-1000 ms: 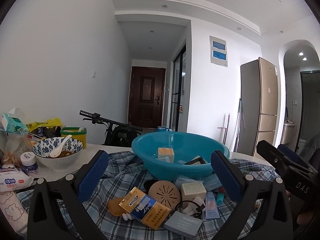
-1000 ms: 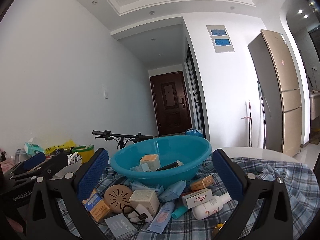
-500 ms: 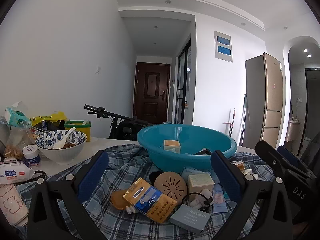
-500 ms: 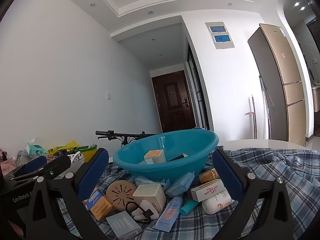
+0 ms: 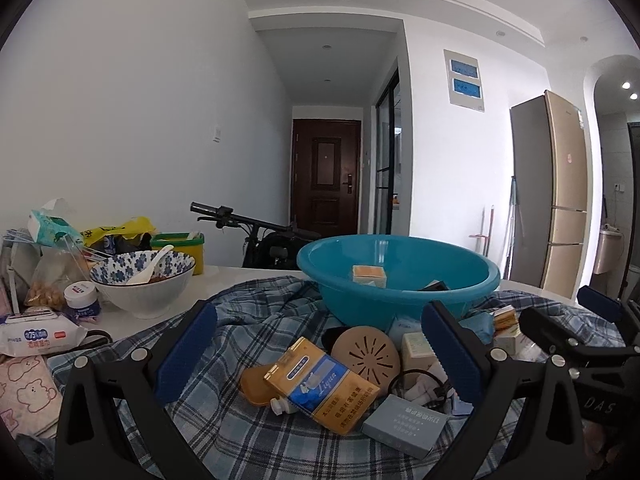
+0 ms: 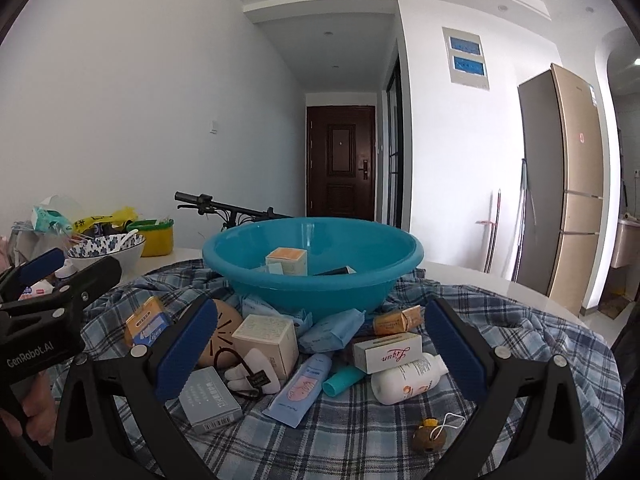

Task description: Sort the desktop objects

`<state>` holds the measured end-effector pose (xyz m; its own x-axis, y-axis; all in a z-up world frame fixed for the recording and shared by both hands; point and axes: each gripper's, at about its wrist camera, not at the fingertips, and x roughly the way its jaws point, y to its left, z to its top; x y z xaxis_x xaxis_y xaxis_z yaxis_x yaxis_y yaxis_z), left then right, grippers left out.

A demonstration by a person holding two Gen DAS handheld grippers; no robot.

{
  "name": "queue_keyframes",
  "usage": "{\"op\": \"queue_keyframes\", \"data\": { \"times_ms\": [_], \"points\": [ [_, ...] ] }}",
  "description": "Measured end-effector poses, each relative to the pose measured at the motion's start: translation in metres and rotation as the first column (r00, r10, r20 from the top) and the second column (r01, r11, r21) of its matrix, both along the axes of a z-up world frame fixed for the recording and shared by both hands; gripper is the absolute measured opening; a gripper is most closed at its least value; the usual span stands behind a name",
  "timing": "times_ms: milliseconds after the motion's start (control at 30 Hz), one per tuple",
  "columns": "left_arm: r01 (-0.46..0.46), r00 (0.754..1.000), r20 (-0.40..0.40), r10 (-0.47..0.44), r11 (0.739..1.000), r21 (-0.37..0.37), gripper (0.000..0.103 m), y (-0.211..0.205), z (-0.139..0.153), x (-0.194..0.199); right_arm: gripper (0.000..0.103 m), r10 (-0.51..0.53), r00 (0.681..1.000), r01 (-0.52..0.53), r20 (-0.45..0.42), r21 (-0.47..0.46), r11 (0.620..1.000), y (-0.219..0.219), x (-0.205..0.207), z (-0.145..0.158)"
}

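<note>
Desktop objects piled on plaid cloth covering table, just in front of teal basin: yellow-blue carton, round tan disc, grey box, white bottle, blue tube. Basin holds orange-topped box and few other items. Left claw wide open, empty, above carton. Right claw wide open, empty, over pile. Patterned bowl with spoon sits left on table.
</note>
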<state>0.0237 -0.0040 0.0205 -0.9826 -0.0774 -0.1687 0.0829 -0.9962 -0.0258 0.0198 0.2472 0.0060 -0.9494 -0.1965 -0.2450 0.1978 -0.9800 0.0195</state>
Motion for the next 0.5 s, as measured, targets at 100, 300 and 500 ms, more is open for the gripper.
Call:
{"op": "queue_keyframes", "data": {
  "times_ms": [100, 300, 500],
  "points": [
    [0.007, 1.000, 0.026, -0.007, 1.000, -0.002, 0.103, 0.001, -0.001, -0.002, 0.103, -0.011, 0.998, 0.013, 0.058, -0.033, 0.999, 0.008, -0.010, -0.003],
    [0.014, 0.990, 0.141, -0.014, 1.000, 0.001, 0.103, 0.000, -0.010, -0.022, 0.103, -0.002, 0.999, 0.001, 0.045, 0.013, 1.000, 0.001, -0.006, -0.003],
    [0.048, 0.991, 0.122, -0.048, 0.999, -0.003, 0.103, 0.004, -0.009, -0.018, 0.103, -0.003, 0.999, 0.003, 0.049, 0.012, 1.000, 0.001, -0.008, -0.001]
  ]
}}
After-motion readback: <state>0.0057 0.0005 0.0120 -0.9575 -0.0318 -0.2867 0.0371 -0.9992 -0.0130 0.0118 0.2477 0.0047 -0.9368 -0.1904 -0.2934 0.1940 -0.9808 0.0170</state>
